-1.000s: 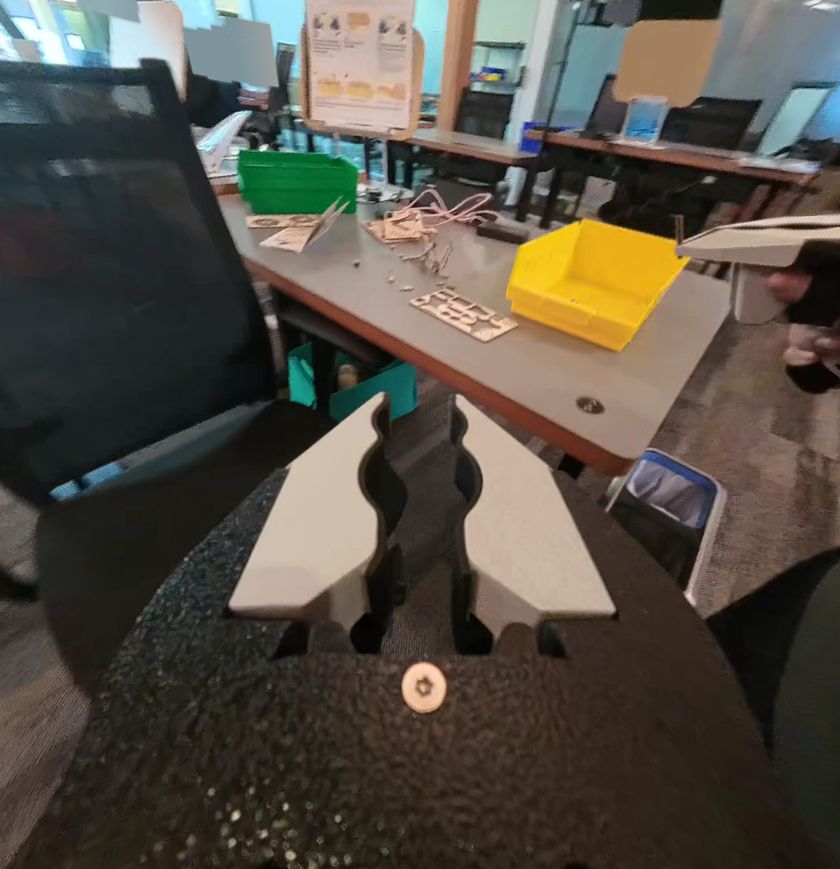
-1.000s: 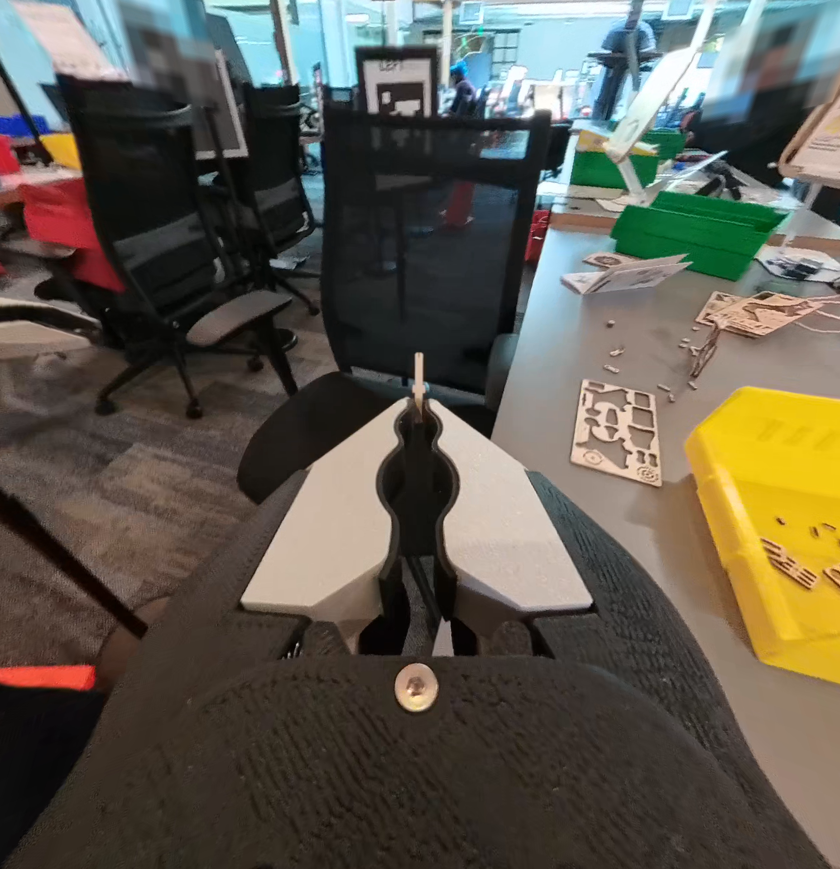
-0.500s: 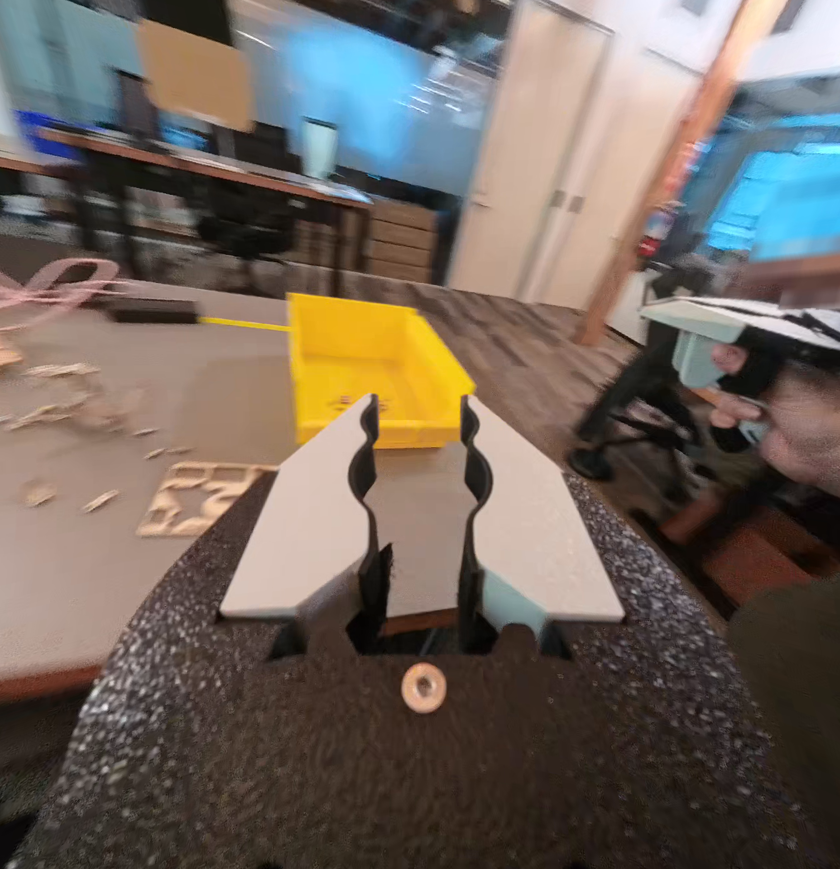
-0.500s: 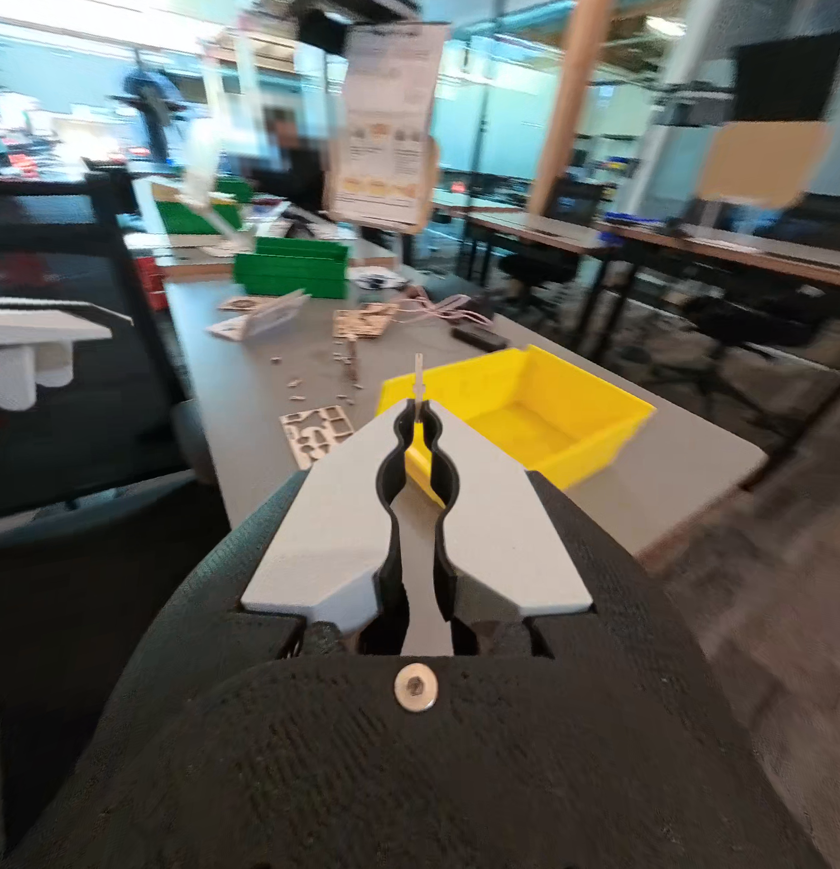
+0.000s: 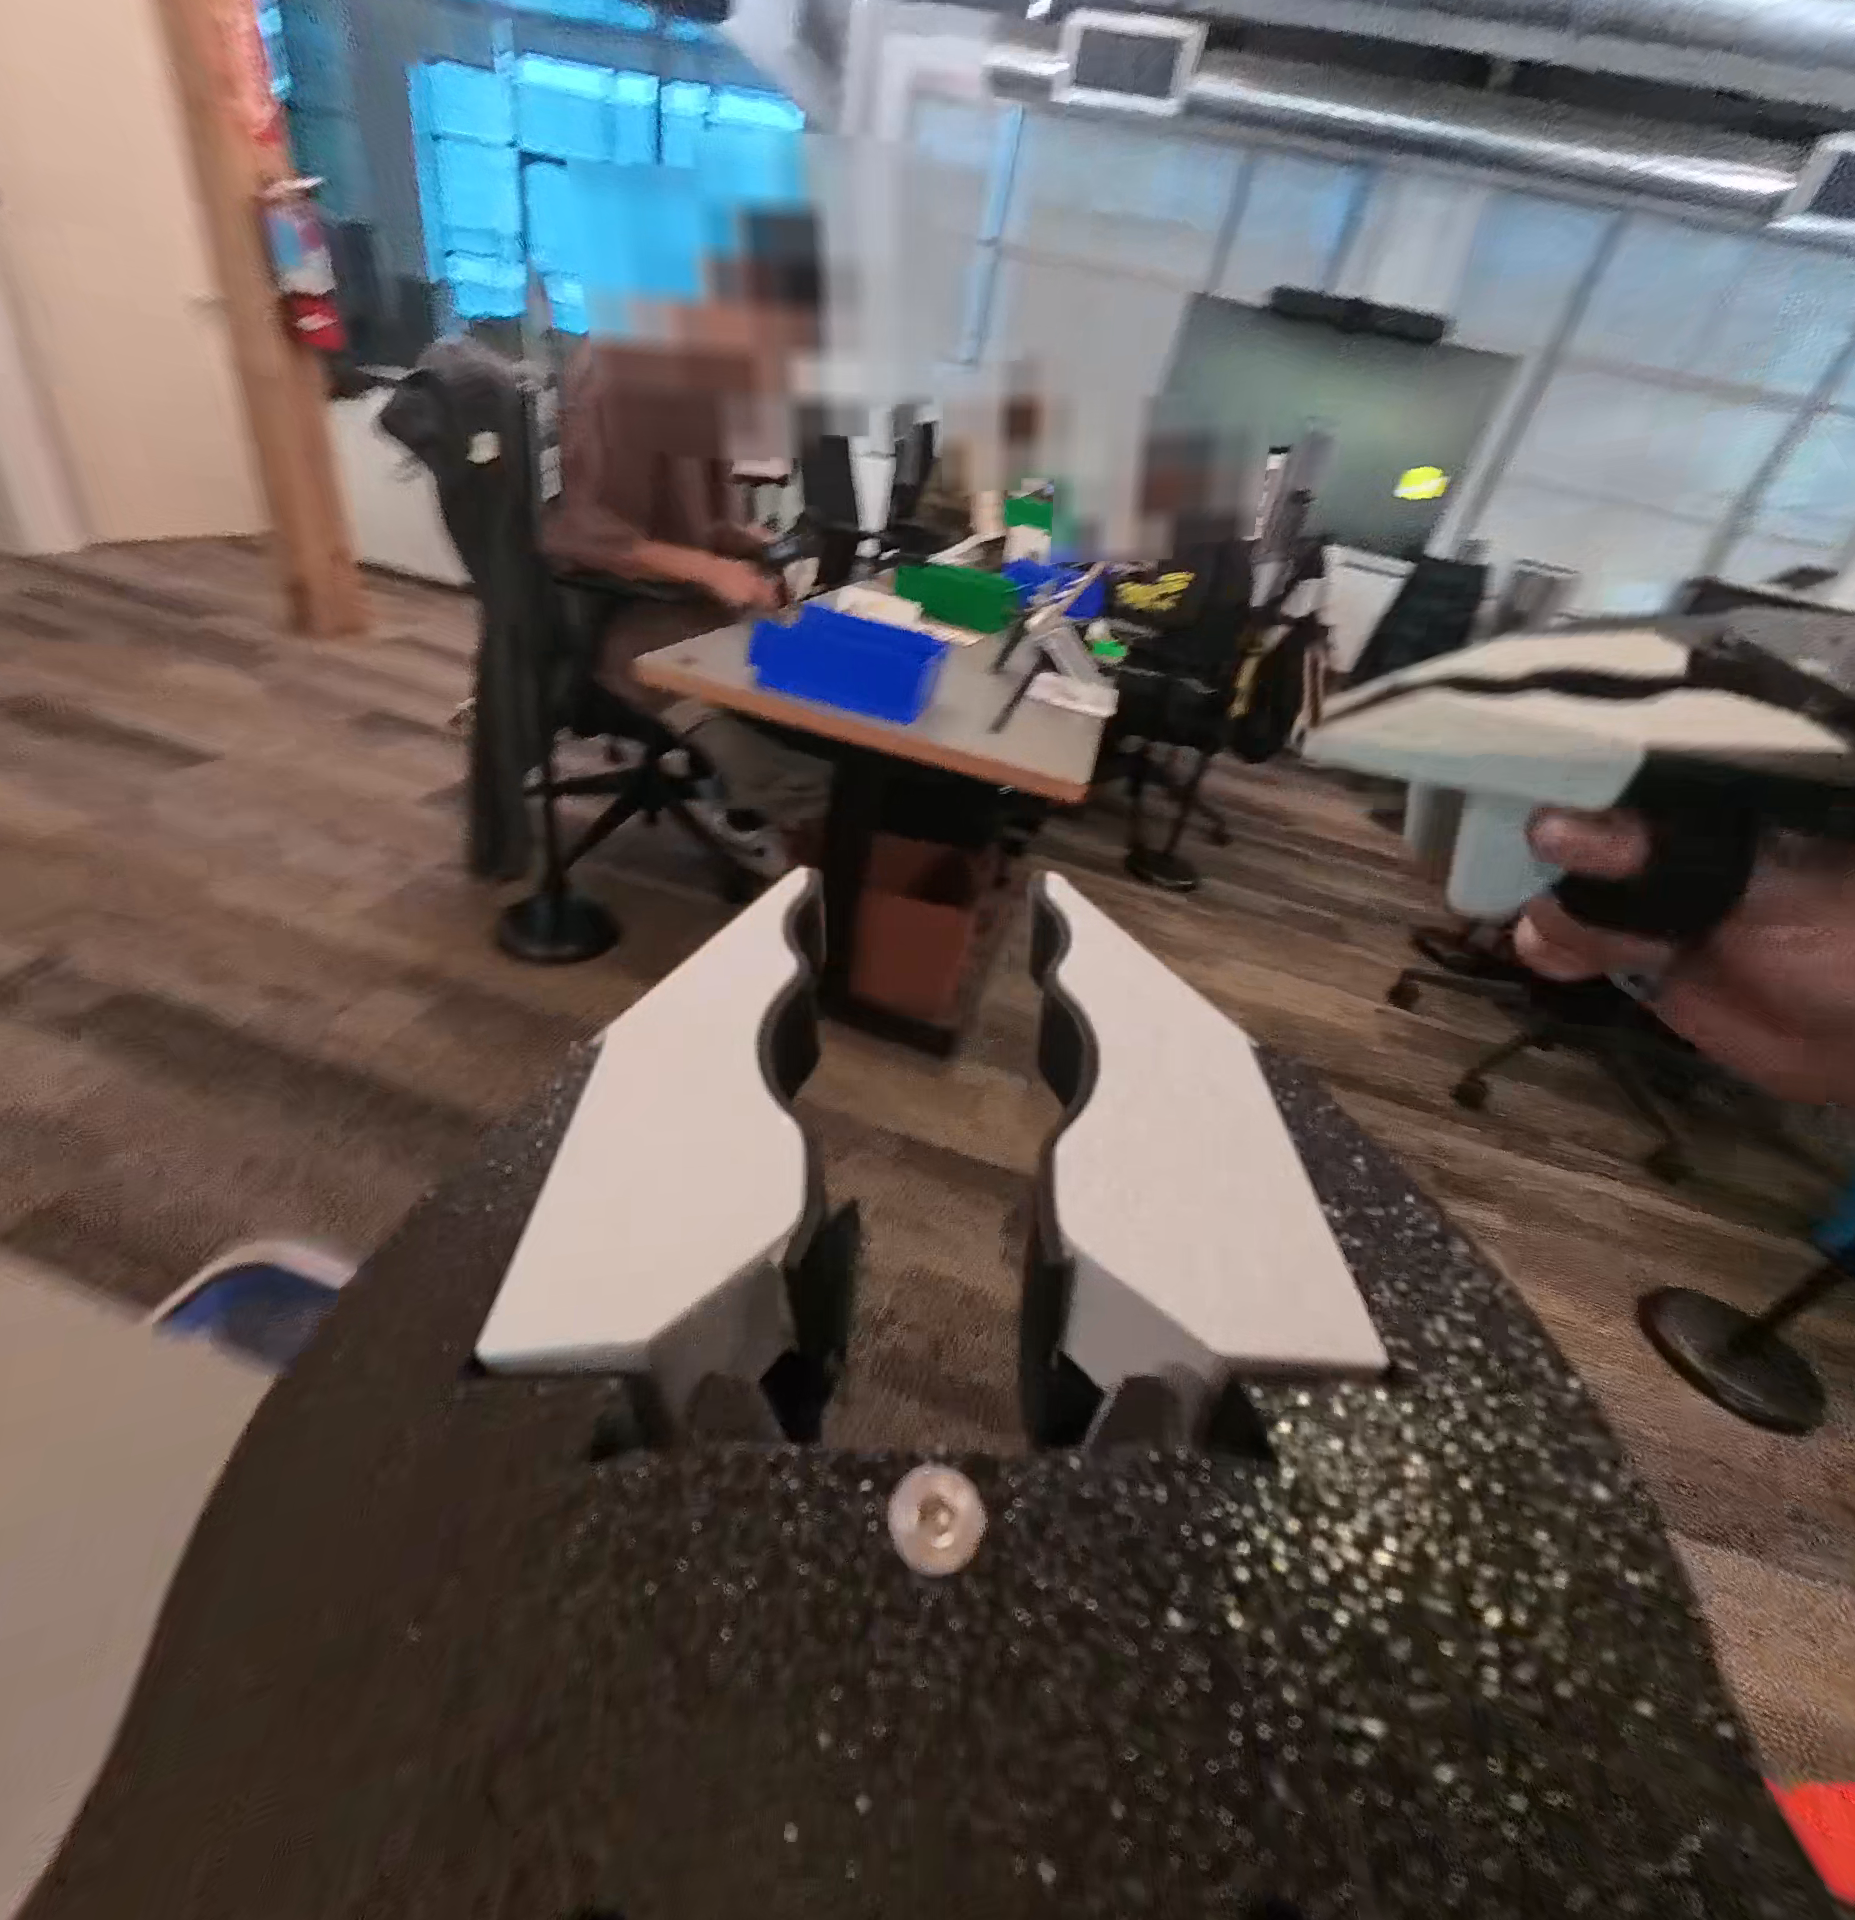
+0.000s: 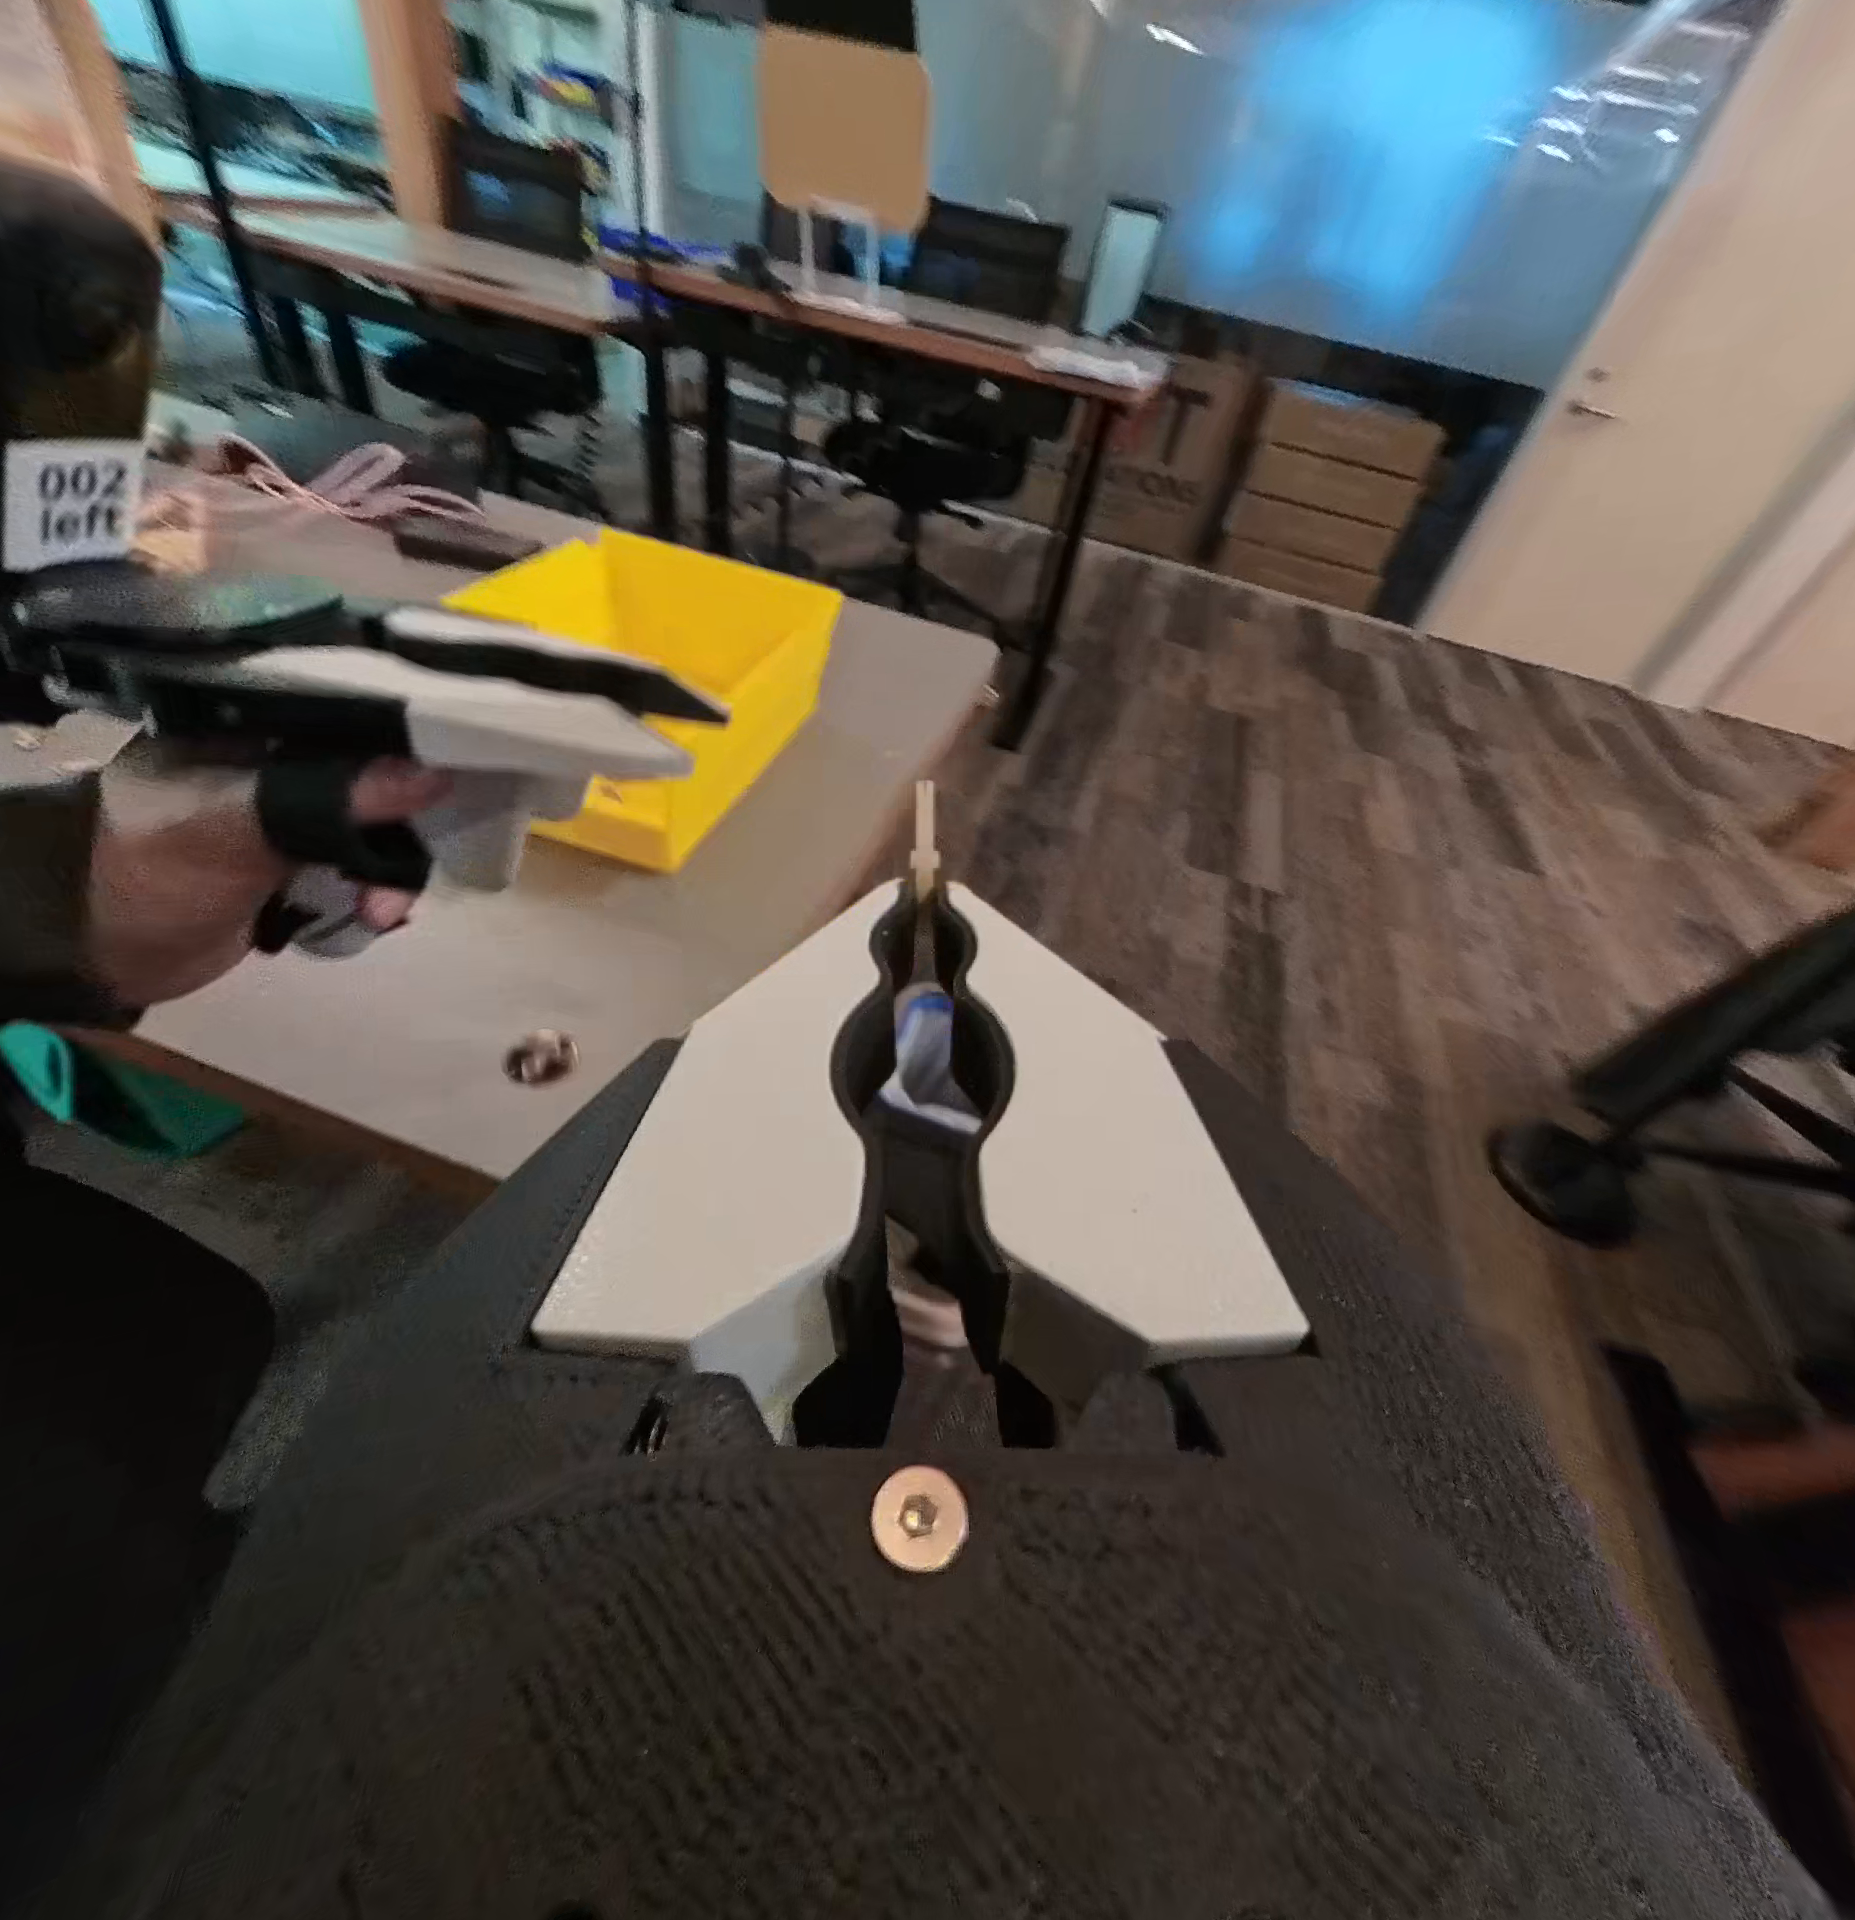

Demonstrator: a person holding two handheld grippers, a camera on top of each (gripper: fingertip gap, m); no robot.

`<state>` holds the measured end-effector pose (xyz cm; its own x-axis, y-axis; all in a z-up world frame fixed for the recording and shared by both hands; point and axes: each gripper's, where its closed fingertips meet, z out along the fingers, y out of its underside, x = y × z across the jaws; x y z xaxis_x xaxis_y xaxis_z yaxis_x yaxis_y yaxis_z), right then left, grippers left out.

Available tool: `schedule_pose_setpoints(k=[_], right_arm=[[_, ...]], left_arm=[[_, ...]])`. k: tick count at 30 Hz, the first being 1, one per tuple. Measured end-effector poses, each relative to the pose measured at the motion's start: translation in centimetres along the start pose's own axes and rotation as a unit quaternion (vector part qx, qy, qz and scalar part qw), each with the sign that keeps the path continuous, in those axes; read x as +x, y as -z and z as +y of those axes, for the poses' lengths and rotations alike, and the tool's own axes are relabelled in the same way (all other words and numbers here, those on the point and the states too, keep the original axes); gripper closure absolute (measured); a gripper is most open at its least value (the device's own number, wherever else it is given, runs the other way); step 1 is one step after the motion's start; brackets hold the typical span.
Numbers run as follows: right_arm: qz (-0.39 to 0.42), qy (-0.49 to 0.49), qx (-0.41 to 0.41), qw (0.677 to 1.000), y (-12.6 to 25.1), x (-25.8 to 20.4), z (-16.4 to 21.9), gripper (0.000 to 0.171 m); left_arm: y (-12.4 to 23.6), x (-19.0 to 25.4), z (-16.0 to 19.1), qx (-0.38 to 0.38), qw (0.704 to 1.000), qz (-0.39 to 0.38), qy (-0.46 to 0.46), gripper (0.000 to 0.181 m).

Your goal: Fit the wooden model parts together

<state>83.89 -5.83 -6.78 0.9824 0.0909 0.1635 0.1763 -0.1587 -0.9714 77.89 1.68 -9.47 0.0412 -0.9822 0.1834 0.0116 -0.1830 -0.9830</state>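
Note:
My right gripper (image 6: 924, 894) is shut on a small pale wooden part (image 6: 924, 831) that sticks up from its fingertips, beyond the grey table's corner (image 6: 466, 997). My left gripper (image 5: 921, 904) is open and empty, pointing out over the floor, away from the table. The left gripper also shows in the right wrist view (image 6: 674, 727), held by a hand in front of the yellow bin (image 6: 694, 644). The right gripper shows at the right edge of the left wrist view (image 5: 1349, 727). The other wooden parts are out of view.
A far table (image 5: 1006, 727) with a blue bin (image 5: 845, 660) and a green bin stands ahead in the left wrist view, with a seated person beside it. Office chairs (image 5: 1588, 997) stand on the carpet. A chair base (image 6: 1650, 1122) is at the right. Tip to tip, the grippers are about 11 cm apart.
Both grippers have swung to the right, away from the table. The parts sheet and the green bin have left both views. The right gripper still holds the wooden part; the left is still open.

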Motion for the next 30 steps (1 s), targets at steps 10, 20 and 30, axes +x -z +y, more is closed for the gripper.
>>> schedule_pose_setpoints(k=[10, 20, 30], right_arm=[[0.114, -0.070, -0.057, 0.989, 10.3, 1.5, 6.6, 0.170], [0.139, -0.112, 0.011, 0.984, 9.2, -3.5, 14.3, 0.170], [0.100, -0.110, 0.132, 0.980, 3.6, -15.3, 13.3, 0.170]], left_arm=[[-6.4, 9.3, 4.1, -0.028, 0.982, 0.184, -0.018, 0.156], [0.0, 8.2, 9.2, -0.068, 0.968, 0.229, -0.081, 0.154], [12.7, 4.5, 8.9, 0.042, 0.960, 0.274, 0.028, 0.160]])
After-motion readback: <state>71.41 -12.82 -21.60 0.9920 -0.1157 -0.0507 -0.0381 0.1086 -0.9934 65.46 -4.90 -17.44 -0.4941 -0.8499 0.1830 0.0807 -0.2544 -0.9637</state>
